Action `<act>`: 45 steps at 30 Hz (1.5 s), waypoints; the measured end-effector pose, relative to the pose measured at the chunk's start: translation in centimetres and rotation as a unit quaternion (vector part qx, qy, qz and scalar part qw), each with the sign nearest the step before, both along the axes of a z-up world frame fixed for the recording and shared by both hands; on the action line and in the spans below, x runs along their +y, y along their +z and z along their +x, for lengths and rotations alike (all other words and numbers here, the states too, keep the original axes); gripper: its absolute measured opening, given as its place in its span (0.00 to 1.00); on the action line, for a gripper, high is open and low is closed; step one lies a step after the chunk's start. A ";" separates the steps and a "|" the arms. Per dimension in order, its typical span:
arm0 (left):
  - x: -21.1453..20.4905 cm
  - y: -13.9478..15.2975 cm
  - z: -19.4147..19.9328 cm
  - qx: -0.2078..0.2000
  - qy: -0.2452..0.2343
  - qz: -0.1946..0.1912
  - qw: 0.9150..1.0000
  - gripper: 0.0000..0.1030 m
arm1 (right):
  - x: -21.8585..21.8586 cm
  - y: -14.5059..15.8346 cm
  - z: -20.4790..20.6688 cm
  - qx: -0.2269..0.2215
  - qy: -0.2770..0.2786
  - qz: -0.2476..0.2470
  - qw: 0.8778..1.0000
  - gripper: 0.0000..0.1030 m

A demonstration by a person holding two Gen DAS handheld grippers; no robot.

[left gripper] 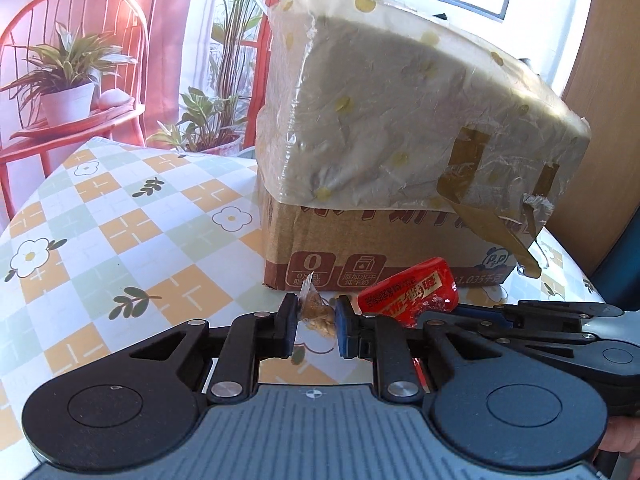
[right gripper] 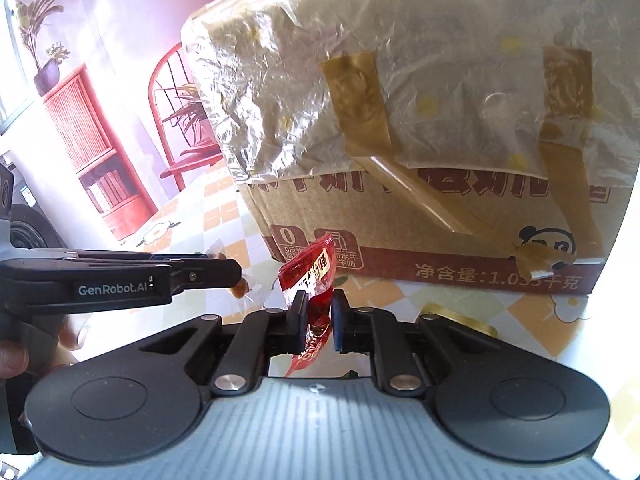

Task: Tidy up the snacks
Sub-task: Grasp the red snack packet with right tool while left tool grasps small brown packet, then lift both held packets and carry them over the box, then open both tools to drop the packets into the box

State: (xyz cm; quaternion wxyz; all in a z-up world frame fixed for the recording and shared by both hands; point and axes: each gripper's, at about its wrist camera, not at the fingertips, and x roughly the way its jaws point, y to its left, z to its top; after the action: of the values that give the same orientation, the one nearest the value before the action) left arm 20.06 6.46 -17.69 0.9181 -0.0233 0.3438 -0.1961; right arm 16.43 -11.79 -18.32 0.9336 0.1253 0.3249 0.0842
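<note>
Red packet (right gripper: 310,280): glossy crinkled foil sachet with gold and white print, pinched at its middle by the right gripper (right gripper: 319,316), whose jaws are closed on it; it stands on edge, held above the tablecloth just in front of the box.
Clear packet (left gripper: 318,314): small see-through wrapper with brown, lumpy contents, clamped between the closed jaws of the left gripper (left gripper: 316,320); its crimped top edge sticks up past the pads.
Where they are: the two held snacks are side by side, near the box's lower front edge.
Cardboard box (left gripper: 384,248): corrugated brown, dark red printed band and a panda mark; its top is draped in wrinkled cream paper with yellow dots under clear film, stuck down with tan tape strips.
Tablecloth (left gripper: 120,220): smooth, checked in orange, pale green and white, with flowers.
Hard to read: the box's top is cut off; its print is half covered.
</note>
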 end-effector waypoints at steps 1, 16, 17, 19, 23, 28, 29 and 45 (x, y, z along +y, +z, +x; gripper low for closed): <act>0.1 0.4 -0.2 -0.006 0.004 0.000 1.000 0.20 | -0.2 0.3 -0.3 -0.004 -0.002 0.001 1.000 0.12; -0.8 10.3 -1.3 -0.122 0.020 -0.023 0.992 0.20 | -3.2 9.2 -2.3 -0.130 -0.025 0.028 0.991 0.12; -1.1 11.0 -1.2 -0.130 0.019 -0.025 0.991 0.20 | -3.6 10.1 -2.4 -0.143 -0.026 0.029 0.989 0.12; -1.7 12.5 -0.8 -0.147 0.016 -0.029 0.989 0.20 | -4.0 11.5 -1.9 -0.164 -0.031 0.026 0.986 0.12; -3.4 14.5 1.0 -0.167 0.015 -0.031 0.985 0.21 | -6.2 14.1 -0.2 -0.190 -0.052 0.018 0.980 0.12; -6.0 15.5 4.6 -0.167 0.019 -0.031 0.985 0.21 | -9.1 14.9 3.0 -0.183 -0.083 -0.020 0.980 0.12; -6.5 15.4 5.3 -0.163 0.020 -0.026 0.986 0.21 | -9.8 14.8 3.8 -0.176 -0.092 -0.024 0.980 0.12; -10.0 13.1 11.3 -0.111 0.037 0.027 0.993 0.54 | -13.5 12.6 9.1 -0.095 -0.118 -0.038 0.988 0.49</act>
State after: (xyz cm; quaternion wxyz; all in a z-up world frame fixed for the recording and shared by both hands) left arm 31.31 -3.57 -4.58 0.9575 0.0106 0.2435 -0.1543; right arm 25.55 -25.25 -5.71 0.9676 0.1189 0.2211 -0.0272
